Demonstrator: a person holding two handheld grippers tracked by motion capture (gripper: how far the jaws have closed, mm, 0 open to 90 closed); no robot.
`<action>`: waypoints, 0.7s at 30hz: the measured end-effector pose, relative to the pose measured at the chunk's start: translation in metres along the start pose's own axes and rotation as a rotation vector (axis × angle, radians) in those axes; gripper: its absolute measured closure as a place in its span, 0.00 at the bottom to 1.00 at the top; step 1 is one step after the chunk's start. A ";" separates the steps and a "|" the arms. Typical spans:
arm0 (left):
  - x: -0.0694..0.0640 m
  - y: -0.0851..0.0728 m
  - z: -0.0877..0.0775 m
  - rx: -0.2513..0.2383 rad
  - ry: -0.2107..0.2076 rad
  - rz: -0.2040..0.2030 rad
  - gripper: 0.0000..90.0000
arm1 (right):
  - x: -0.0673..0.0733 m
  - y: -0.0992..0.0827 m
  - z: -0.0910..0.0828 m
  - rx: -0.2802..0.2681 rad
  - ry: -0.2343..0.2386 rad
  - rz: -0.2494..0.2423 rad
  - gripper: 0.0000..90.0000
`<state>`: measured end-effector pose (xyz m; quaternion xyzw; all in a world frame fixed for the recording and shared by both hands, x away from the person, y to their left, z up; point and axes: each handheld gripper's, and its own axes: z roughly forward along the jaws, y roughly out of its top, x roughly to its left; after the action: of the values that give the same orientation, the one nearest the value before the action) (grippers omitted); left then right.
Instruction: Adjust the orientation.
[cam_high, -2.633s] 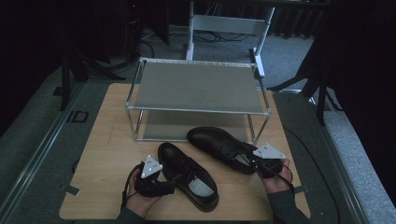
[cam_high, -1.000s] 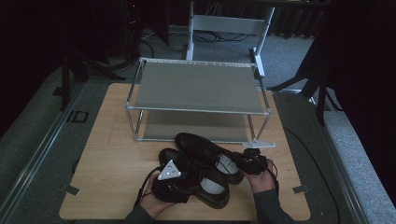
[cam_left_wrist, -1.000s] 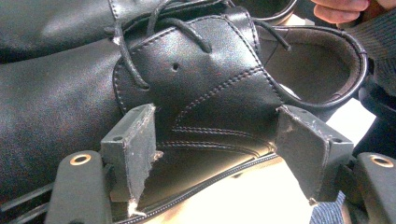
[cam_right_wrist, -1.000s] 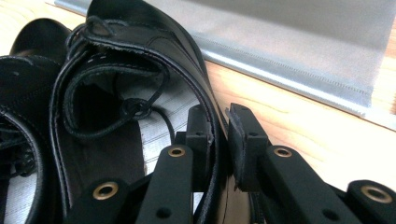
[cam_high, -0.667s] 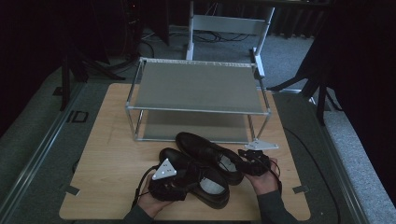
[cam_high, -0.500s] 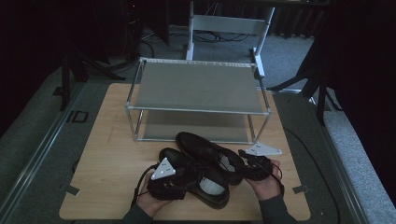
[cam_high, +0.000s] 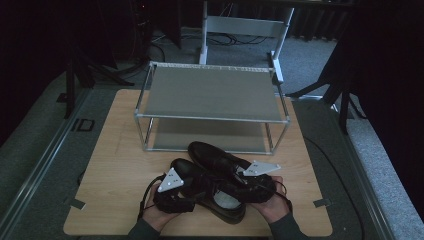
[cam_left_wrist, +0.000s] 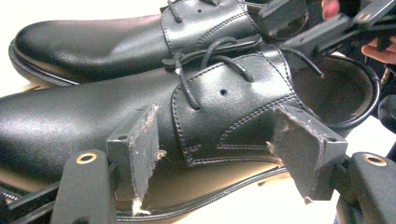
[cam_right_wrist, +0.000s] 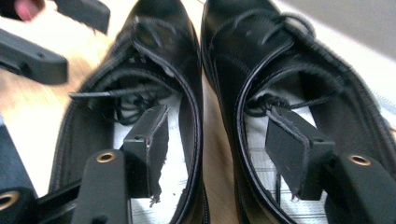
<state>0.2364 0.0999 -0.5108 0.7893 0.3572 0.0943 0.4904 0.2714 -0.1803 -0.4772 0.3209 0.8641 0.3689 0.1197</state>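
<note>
Shoes slid together since earlier, now paired at lower centre of the bench (cam_high: 115, 150). Right gripper (cam_right_wrist: 219, 140) jaws wide, one inside each shoe, straddling both inner walls. Left gripper (cam_left_wrist: 219, 149) jaws wide beside near shoe (cam_left_wrist: 93, 121). Best pinch both collars evenly before lifting toward rack (cam_high: 210, 95)

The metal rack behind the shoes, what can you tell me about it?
The rack is a low two-tier shelf: thin silvery tube legs and rails carrying two flat grey shelves, which look like metal. Both shelves are bare. It stands upright on the far half of the wooden board, facing the person. The pair of black shoes lies on the board just in front of its lower shelf, apparently not touching it.
</note>
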 end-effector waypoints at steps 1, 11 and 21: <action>0.000 0.000 0.000 0.000 0.001 0.000 0.36 | 0.000 0.000 0.002 0.011 -0.007 -0.010 0.46; 0.003 -0.003 0.001 0.011 0.020 -0.002 0.36 | -0.002 0.003 0.013 0.092 0.004 -0.036 0.78; 0.000 -0.011 0.015 0.050 0.028 0.012 0.37 | -0.005 0.000 0.010 0.061 -0.013 -0.027 0.90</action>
<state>0.2388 0.0926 -0.5272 0.8022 0.3614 0.0993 0.4647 0.2793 -0.1778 -0.4848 0.3149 0.8784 0.3386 0.1206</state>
